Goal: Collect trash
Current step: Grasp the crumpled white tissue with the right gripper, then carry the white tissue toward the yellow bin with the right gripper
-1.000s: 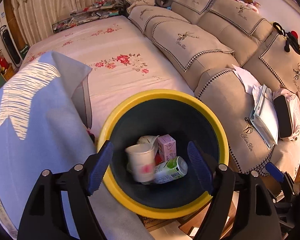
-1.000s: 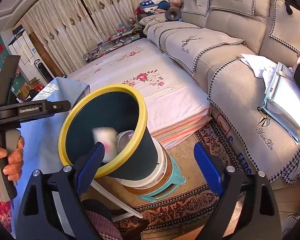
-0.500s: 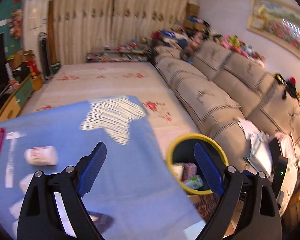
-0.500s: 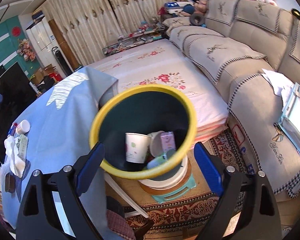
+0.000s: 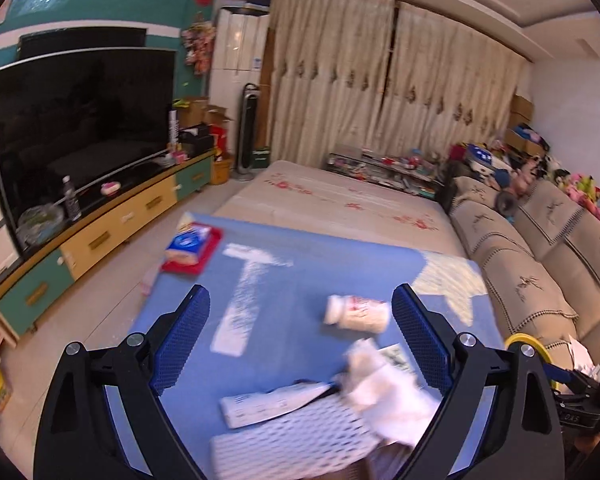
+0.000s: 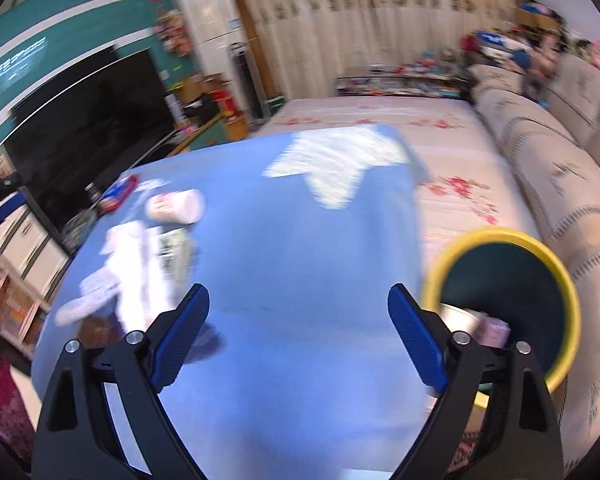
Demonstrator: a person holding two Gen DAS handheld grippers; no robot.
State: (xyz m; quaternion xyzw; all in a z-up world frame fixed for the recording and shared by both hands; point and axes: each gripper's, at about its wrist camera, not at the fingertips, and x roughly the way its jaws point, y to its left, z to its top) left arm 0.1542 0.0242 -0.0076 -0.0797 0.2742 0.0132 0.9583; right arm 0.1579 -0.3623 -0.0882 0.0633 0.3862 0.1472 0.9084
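Observation:
My left gripper (image 5: pixel 300 340) is open and empty above the blue tablecloth (image 5: pixel 292 276). Between and below its fingers lie a small white bottle (image 5: pixel 358 313) on its side, crumpled white tissue (image 5: pixel 388 392), a flat paper wrapper (image 5: pixel 272 402) and white foam netting (image 5: pixel 292 446). My right gripper (image 6: pixel 298 340) is open and empty over the cloth (image 6: pixel 300 272). The same bottle (image 6: pixel 178 206) and tissue (image 6: pixel 128 264) lie far left of it. The yellow-rimmed dark bin (image 6: pixel 508 304) stands off the table's right edge and holds trash.
A red tray with a tissue pack (image 5: pixel 192 248) sits at the table's far left corner. A TV (image 5: pixel 80 128) on a low cabinet lines the left wall. A bed (image 5: pixel 340 204) lies beyond the table and a sofa (image 5: pixel 540 256) runs along the right.
Both grippers have swung left, away from the bin and over the blue table. The bin has gone from the middle of both views to the right edge. Both stay open and empty.

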